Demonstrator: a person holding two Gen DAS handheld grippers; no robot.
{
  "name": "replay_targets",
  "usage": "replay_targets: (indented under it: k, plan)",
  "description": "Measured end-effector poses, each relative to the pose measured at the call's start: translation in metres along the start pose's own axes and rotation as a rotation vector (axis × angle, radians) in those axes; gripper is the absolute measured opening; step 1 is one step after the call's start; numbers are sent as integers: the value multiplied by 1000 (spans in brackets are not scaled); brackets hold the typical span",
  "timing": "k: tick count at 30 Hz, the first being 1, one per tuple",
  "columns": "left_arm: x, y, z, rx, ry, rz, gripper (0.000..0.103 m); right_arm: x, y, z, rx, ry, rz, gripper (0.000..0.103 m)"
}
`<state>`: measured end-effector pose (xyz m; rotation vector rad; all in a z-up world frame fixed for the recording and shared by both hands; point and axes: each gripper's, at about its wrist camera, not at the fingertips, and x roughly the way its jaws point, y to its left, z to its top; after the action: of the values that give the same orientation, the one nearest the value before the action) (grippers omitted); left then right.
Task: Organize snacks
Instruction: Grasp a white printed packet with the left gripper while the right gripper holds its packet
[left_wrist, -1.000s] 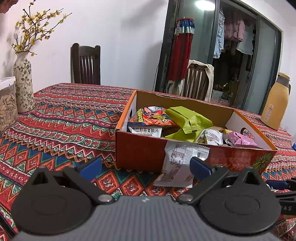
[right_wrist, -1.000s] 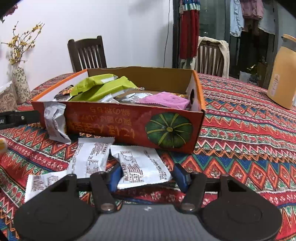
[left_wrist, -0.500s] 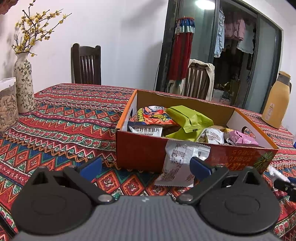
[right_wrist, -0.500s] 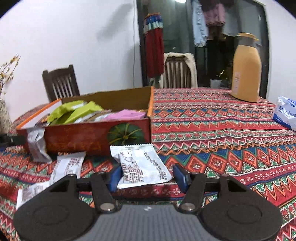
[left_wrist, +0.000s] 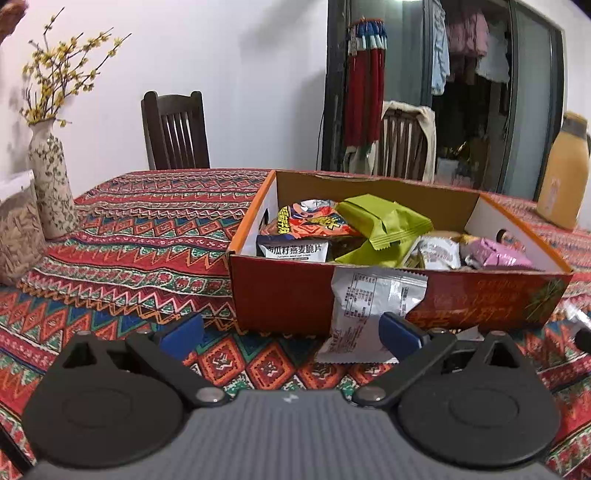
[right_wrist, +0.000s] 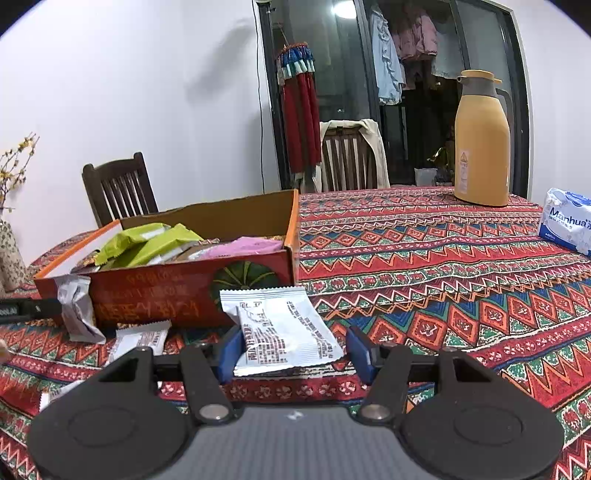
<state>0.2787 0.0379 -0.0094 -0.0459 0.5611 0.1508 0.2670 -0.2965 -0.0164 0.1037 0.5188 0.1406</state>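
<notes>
Right tongs (right_wrist: 293, 356): clamped on white packet (right_wrist: 280, 328); lift clear of box (right_wrist: 184, 295) wall before releasing. Left tongs (left_wrist: 291, 332): wide, empty.

Your tally: one cardboard box (right_wrist: 184, 299); two green packets (left_wrist: 384, 221) inside it, plus one pink (left_wrist: 496, 253). White sachets (right_wrist: 280, 328) outside the box: four in the right view (the farthest only partly visible). Two chairs (right_wrist: 118, 188), one thermos (right_wrist: 480, 140), one vase (left_wrist: 50, 184), one tissue pack (right_wrist: 567, 221).
</notes>
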Motion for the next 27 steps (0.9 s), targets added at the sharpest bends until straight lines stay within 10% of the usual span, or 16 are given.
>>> replay_targets:
  k: [17, 27]
  plan:
    - [13, -38, 9, 123, 52, 12, 102, -9, -4, -2, 28, -45, 27, 59]
    - [20, -46, 13, 139, 66, -28, 68, -10, -4, -2, 29, -46, 30, 59]
